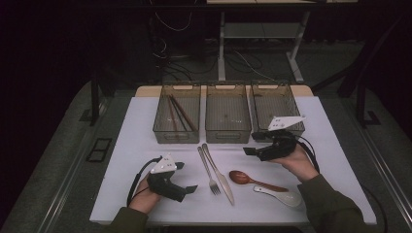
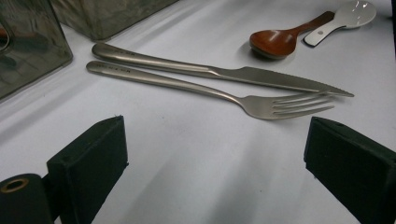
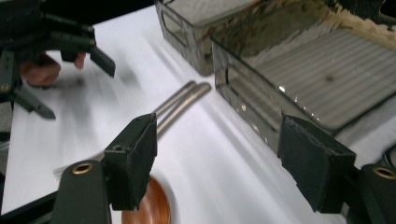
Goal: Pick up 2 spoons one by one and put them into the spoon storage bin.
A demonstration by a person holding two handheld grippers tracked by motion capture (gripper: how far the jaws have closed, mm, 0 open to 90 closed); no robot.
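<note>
Your left gripper [image 1: 187,177] was wide open and held nothing. Your right gripper [image 1: 250,144] was open and empty too. The fork [image 1: 209,170] lay on the table [image 1: 126,160] between them, just right of your left gripper, which was nearer its prongs. It ran long from the bins [image 1: 227,114] back toward you, close beside the knife [image 1: 219,174]. The left gripper view showed the fork's prongs [image 2: 299,103] clearly. The right gripper view showed the two handles [image 3: 180,103] and a bit of the brown spoon [image 3: 147,210].
</note>
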